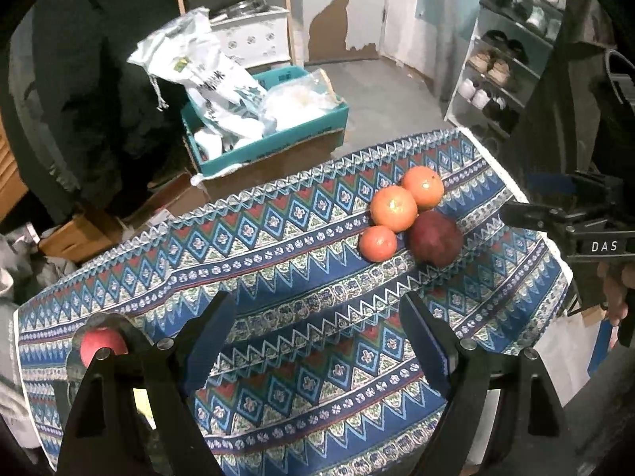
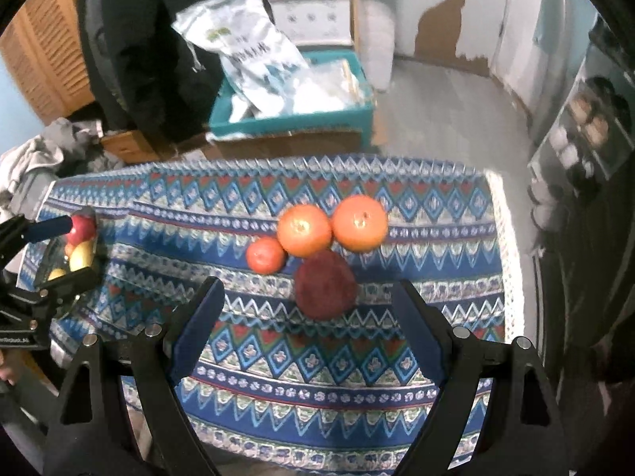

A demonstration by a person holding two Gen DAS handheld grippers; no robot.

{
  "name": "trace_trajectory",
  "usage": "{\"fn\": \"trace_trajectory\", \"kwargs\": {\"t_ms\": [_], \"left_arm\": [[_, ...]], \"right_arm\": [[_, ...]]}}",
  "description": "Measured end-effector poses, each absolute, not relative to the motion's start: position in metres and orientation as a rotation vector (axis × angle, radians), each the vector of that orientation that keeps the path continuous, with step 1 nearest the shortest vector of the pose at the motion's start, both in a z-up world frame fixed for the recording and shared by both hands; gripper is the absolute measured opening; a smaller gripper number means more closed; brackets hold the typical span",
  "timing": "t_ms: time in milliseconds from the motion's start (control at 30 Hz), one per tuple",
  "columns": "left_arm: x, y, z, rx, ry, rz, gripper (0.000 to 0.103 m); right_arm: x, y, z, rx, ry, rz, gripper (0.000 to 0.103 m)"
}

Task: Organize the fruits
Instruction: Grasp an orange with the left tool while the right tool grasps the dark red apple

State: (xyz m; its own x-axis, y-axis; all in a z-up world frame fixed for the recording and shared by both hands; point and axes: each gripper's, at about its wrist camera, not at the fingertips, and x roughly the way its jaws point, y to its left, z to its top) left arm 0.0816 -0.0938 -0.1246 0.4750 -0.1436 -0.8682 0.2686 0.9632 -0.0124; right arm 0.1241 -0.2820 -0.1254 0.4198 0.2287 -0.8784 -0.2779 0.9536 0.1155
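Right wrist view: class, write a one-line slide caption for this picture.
Open right gripper above a patterned tablecloth, facing three oranges and a dark red fruit.

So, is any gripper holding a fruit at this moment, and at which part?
Nothing is held. The left gripper and the right gripper are both open and empty; the dark red fruit lies on the tablecloth, untouched.

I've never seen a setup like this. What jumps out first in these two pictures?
The bright cluster of fruit: three oranges and a dark red pomegranate, touching one another on the patterned blue tablecloth. In front of it, each hand-held gripper, right and left, stands open and empty. At the cloth's left edge, a clear container holds more fruit.
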Motion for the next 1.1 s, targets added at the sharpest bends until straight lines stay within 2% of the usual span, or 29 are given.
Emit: {"fn": "trace_trajectory", "kwargs": {"t_ms": [533,700,867,1100], "left_arm": [[0.138,-0.119,-0.188,0.255,1.117,-0.291,0.086],[0.146,-0.128,-0.203,0.251,1.126,-0.314,0.086],[0.154,-0.138,-0.216,0.237,1.146,-0.349,0.086],[0.162,-0.156,-0.233,0.195,1.178,-0.388,0.086]], "right_arm": [[0.172,-0.271,-0.224,-0.108,1.283,0.322,0.086],[0.177,-0.270,-0.245,-0.090,1.293,0.332,0.086],[0.178,-0.270,-0.256,-0.066,1.298,0.367,0.073],[0.169,-0.283,-0.249,-0.011,1.270,0.308,0.072]]}}
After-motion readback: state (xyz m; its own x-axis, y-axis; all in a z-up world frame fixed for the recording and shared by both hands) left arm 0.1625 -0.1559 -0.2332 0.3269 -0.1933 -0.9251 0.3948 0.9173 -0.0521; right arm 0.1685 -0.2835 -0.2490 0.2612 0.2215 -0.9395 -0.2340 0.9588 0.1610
